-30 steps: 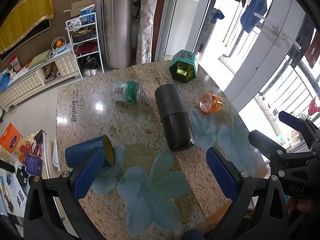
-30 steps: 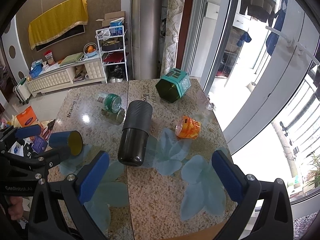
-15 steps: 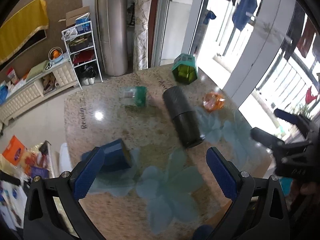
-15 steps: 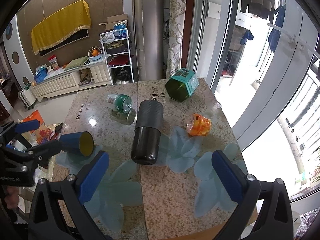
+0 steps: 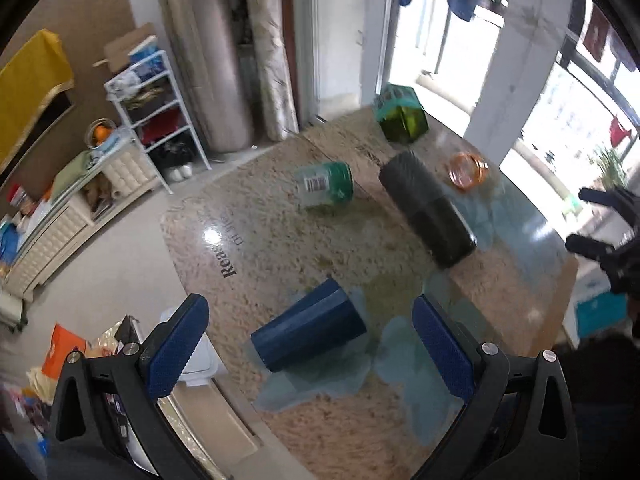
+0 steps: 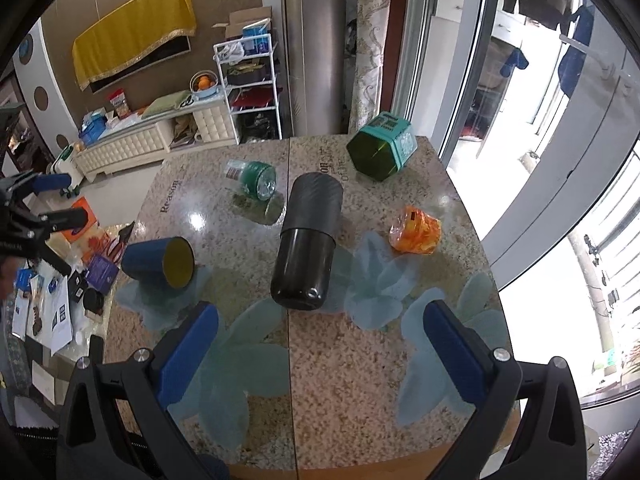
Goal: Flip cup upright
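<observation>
I see the blue cup [image 5: 310, 330] lying on its side on the table [image 5: 280, 248], at 12 o'clock between my wide-open left gripper [image 5: 308, 344] pads, untouched. Right gripper [image 6: 320, 344] spread wide, holding nothing.

Granite table [image 6: 360, 380] carries 5 toppled containers, including blue cup [image 6: 158, 262].

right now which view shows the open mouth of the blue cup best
The right wrist view: the blue cup lies on its side with its yellow-lined mouth facing the camera. The left wrist view shows mostly its blue side wall, blurred.
</observation>
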`<action>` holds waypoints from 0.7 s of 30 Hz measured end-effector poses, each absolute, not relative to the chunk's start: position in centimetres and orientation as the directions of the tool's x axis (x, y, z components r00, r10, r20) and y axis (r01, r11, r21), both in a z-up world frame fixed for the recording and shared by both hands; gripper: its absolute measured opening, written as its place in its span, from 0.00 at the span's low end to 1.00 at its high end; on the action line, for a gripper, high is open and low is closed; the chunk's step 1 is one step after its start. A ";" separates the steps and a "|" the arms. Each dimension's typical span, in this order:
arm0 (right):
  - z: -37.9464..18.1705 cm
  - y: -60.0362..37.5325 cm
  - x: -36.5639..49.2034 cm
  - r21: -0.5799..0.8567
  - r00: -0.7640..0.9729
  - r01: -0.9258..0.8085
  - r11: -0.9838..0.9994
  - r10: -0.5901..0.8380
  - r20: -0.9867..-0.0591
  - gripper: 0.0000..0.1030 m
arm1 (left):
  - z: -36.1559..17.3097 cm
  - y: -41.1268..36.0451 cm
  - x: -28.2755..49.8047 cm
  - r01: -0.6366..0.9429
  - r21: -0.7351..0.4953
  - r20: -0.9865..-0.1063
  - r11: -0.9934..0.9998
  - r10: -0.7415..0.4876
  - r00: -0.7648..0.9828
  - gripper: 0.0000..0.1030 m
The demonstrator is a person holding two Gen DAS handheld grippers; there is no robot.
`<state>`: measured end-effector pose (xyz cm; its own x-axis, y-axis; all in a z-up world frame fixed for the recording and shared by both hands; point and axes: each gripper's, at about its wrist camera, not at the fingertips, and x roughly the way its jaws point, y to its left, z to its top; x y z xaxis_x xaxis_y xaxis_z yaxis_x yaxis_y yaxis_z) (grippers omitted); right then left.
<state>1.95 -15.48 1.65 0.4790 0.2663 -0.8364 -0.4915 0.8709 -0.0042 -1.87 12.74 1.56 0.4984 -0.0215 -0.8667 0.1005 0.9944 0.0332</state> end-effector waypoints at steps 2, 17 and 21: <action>1.1 -15.5 2.3 -0.005 0.459 -0.499 0.866 0.259 -0.850 1.00 | 0.7 13.0 -1.1 0.151 0.051 -0.883 0.987 -0.026 0.469 0.99; -1.8 -17.1 5.0 -0.035 0.351 -0.500 0.866 0.166 -0.921 1.00 | -10.9 11.3 1.5 0.514 0.009 -0.988 0.857 -0.071 0.136 0.99; -2.5 -17.2 5.7 -0.030 0.327 -0.493 0.869 0.154 -0.932 1.00 | -13.4 11.4 1.8 0.551 0.006 -0.996 0.835 -0.044 0.078 0.99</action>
